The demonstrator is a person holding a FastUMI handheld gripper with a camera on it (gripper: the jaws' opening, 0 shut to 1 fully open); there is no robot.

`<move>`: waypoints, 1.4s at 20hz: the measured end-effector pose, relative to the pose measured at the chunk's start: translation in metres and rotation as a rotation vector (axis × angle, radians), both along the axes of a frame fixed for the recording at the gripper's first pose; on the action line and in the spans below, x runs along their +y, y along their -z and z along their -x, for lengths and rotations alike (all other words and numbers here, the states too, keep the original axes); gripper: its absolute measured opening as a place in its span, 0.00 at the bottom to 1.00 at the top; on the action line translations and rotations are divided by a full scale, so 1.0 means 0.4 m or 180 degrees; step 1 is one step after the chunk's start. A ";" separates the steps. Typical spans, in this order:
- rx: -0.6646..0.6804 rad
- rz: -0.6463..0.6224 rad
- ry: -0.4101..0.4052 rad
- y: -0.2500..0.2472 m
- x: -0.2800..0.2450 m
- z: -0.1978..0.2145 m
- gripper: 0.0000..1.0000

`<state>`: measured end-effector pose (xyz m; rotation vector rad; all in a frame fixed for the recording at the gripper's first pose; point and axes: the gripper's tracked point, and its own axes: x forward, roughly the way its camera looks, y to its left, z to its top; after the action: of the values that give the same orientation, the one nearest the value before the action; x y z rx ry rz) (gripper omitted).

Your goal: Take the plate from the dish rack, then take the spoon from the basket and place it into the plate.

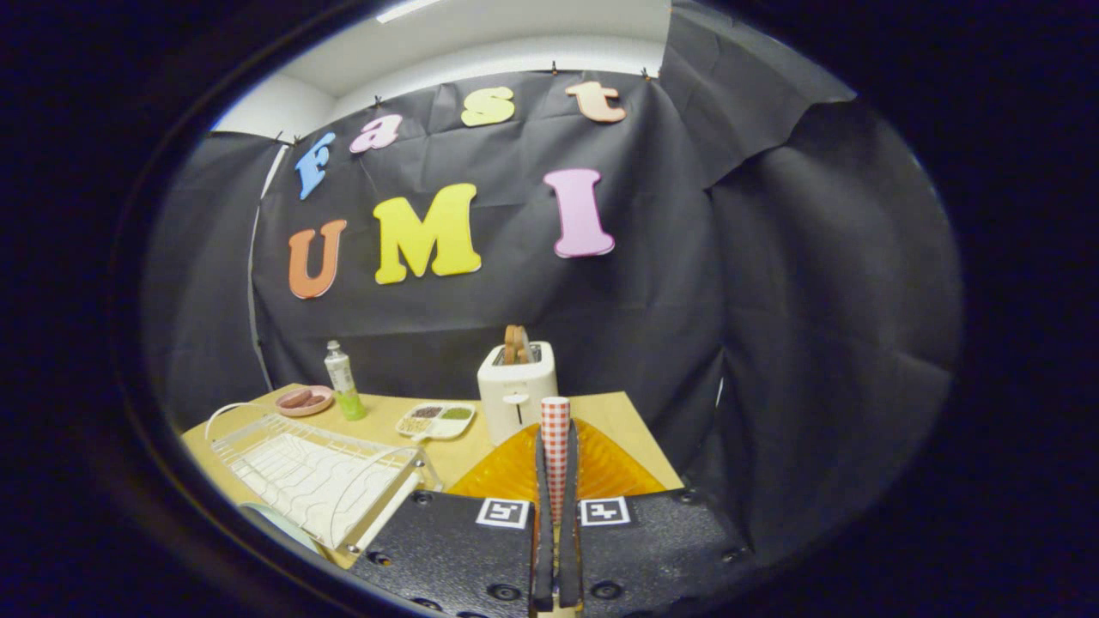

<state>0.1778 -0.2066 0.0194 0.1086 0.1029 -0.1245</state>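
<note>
1. While the tongs [556,481] pinch the checked spoon handle [555,438], its end sticks up over the orange basket [524,472].
2. Plate edge [279,524] by counter's near-left corner, beside dish rack [313,472].

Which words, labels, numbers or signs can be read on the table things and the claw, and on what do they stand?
Bottle: label too small to read.
Square markers on the claw: black-and-white patterns, no words.
Toaster: no text visible.
Red-checked handle, clamped between the claw's fingers: no text.
</note>
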 end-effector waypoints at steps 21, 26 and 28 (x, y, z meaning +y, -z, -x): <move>-0.0619 -0.0107 -0.0780 -0.026 0.732 0.358 0.08; -0.0449 -0.0104 -0.0939 0.078 0.876 0.354 0.08; -0.0424 -0.0120 -0.0920 0.106 0.904 0.356 0.08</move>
<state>0.0353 0.1549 -0.0229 0.1382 -0.0126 0.1731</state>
